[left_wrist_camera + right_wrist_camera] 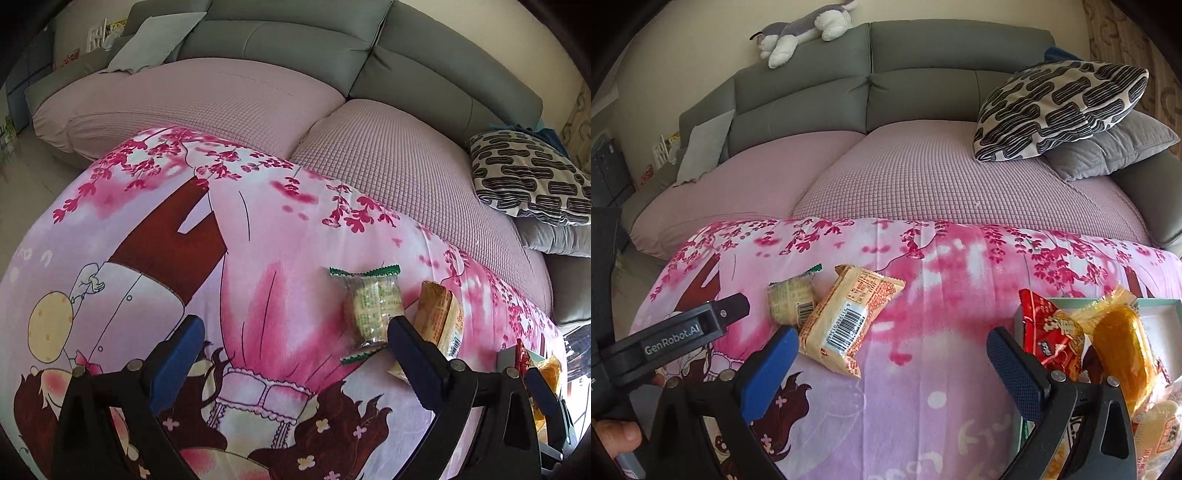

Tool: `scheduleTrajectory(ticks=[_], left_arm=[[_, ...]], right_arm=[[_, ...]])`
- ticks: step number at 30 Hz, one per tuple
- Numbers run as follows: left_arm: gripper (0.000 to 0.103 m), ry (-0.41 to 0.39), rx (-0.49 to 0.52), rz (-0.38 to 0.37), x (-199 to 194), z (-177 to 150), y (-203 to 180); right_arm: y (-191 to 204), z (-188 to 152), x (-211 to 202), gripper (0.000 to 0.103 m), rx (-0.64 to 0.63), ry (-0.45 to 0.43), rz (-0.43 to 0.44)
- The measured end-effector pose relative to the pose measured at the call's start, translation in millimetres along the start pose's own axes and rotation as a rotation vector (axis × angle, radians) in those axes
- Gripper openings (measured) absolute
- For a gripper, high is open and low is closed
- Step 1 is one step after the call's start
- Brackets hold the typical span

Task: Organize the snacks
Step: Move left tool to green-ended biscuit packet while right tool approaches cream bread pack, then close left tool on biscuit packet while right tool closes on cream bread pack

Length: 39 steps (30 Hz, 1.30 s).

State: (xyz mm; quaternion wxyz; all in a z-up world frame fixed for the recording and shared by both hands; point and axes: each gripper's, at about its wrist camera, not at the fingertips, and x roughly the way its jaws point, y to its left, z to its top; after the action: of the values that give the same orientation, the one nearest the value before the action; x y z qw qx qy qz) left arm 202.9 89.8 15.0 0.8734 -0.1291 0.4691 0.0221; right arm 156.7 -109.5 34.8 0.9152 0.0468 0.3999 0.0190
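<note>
Both grippers spread wide, nothing held. Left gripper [295,354] low over the pink cartoon blanket [258,240]; right gripper [892,354] likewise, w/ left one's black body visible at its left edge.

Risks, as I judge:
- Green-trimmed clear snack pack [371,310] lies touching/just beside the tan wafer pack [441,321]. Left's right finger [410,343] sits between them near their ends; a close here could pinch both wrappers or shove one off.
- Blanket is soft & wrinkled, so fingers may snag cloth instead of wrapper.
- Box [1160,314] at right looks full: red packet [1049,332] & amber-wrapped cake [1123,339] stand tilted above its rim. Another drop-in could tip them out.

Snacks' look: green-trim pack [792,302] small, crinkly, barcode on the end. Tan pack [849,317] flat, rectangular, barcode up, lying diagonal. Both mid-blanket, well apart from the box. Sorting seems partly done; these two left.
</note>
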Motion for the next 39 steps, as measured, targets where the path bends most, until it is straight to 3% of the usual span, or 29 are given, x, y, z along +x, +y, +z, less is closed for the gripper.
scheduleTrajectory(ticks=[18, 20, 30, 39], left_arm=[[0.099, 0.008, 0.022, -0.014, 25, 4, -7], [0.099, 0.007, 0.028, -0.014, 26, 4, -10], [0.099, 0.017, 0.083, -0.037, 34, -2, -30], [0.099, 0.043, 0.13, -0.027, 49, -7, -47]], right_arm=[[21, -3, 44, 0.103, -0.047, 0.013, -0.01], [21, -3, 47, 0.099, -0.039, 0.014, 0.001], [5, -4, 49, 0.064, 0.009, 0.015, -0.01], [1, -6, 52, 0.059, 0.006, 0.025, 0.005]])
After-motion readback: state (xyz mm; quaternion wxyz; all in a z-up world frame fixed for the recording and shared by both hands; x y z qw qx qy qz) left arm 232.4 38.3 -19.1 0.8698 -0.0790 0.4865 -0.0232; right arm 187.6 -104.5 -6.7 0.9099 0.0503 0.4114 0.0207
